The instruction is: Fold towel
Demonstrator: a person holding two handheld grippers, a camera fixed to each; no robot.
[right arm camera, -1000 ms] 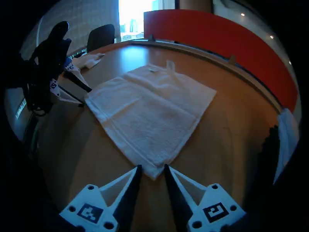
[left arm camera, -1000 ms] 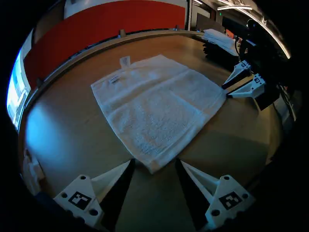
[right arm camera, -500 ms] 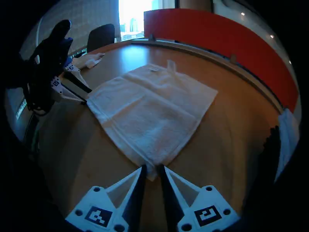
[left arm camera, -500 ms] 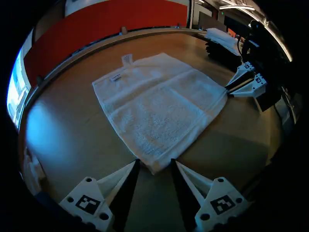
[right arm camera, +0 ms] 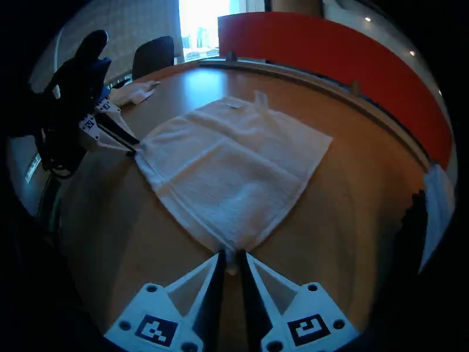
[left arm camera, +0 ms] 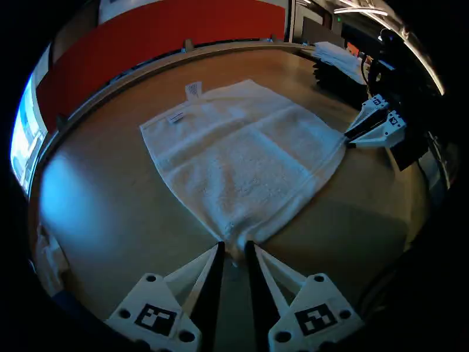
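Wooden table (left arm camera: 105, 193), red wall panel (left arm camera: 176, 29) (bright window (right arm camera: 205, 29) beyond).

I'm looking at an office meeting room: a long curved wooden worktop (right arm camera: 352, 193), a red partition (right arm camera: 352, 53) along it, a chair (right arm camera: 153, 56), a bright window (right arm camera: 205, 26).

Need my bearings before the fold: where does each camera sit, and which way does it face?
Left gripper view: on the left gripper, low at one towel corner, facing across the table toward a red panel; its own fingers pinch that corner, the right gripper shows far right.
Right gripper view: on the right gripper at a neighbouring corner, facing a bright window; its fingers pinch that corner, the left gripper shows far left.
Both share the towel, table, red panel and both grippers.
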